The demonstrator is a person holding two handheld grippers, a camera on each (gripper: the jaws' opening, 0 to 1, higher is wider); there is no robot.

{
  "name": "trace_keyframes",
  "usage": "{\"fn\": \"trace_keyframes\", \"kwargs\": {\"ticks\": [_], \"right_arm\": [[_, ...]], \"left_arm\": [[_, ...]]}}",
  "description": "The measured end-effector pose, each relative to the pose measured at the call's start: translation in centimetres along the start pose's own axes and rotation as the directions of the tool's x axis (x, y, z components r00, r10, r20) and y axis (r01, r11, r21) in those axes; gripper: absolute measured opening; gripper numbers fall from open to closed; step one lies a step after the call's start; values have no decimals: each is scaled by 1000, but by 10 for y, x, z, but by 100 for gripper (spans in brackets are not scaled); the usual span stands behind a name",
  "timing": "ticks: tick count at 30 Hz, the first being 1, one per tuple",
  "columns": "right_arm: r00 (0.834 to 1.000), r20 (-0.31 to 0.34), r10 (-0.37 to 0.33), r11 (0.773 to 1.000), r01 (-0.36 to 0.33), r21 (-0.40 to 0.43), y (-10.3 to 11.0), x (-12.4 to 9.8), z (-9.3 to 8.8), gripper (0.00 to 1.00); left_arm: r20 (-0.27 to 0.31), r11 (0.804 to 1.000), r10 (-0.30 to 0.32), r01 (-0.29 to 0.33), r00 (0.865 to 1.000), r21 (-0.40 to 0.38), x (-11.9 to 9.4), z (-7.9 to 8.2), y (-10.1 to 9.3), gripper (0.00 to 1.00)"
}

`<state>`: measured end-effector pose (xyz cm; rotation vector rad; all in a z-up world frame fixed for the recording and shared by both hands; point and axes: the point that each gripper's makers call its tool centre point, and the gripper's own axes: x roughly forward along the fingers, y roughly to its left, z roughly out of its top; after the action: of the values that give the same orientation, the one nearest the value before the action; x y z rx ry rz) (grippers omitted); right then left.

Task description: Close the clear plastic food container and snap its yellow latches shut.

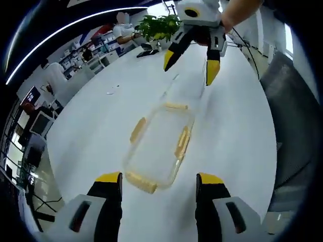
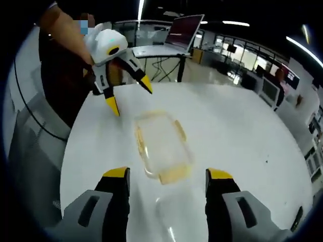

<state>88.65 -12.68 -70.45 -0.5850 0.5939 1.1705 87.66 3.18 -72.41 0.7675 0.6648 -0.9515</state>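
The clear plastic food container (image 1: pixel 159 146) lies flat on the white table, with yellow latches (image 1: pixel 182 142) along its sides and ends. In the right gripper view the container (image 2: pixel 161 143) sits just beyond my jaws. I cannot tell whether the latches are snapped down. My left gripper (image 1: pixel 159 179) is open and empty, short of the container's near end. My right gripper (image 2: pixel 167 174) is open and empty at the opposite end. Each gripper appears in the other's view, held above the table: the right gripper (image 1: pixel 191 68) and the left gripper (image 2: pixel 130 98).
The white table (image 1: pixel 101 116) is wide, its edge curving along the right (image 1: pixel 270 151). A faint clear outline (image 2: pixel 169 219) lies on the table between my right jaws; I cannot tell what it is. A potted plant (image 1: pixel 159 27) and a person sit at the far end.
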Motion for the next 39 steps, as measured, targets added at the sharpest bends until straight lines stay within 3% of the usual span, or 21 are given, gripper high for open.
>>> {"fn": "trace_keyframes", "kwargs": {"ticks": [3,7,14,23,33,39], "right_arm": [[1000,-21,18,999,-18,-29,-3,4,0,57],[996,-62,58,996,-63,-68,-4,11,-3,57],[984,-128,128,983,-143,-114,-1,23,-7,56],[963,-204,179,970,-207,-126,-4,39,-13,54],[933,-291,210,960,-254,-122,-2,53,-24,53],[924,-318,212,960,-258,-110,-5,58,-29,53]], "left_arm": [[-32,1000,-13,14,999,27,0,-6,7,54],[-70,996,-77,79,995,32,2,-13,12,54],[-167,973,-198,214,966,85,8,-28,12,55],[-192,943,-272,301,943,142,19,-26,28,55],[-209,922,-320,355,924,157,30,-36,28,55],[-214,910,-344,381,914,164,34,-38,24,55]]}}
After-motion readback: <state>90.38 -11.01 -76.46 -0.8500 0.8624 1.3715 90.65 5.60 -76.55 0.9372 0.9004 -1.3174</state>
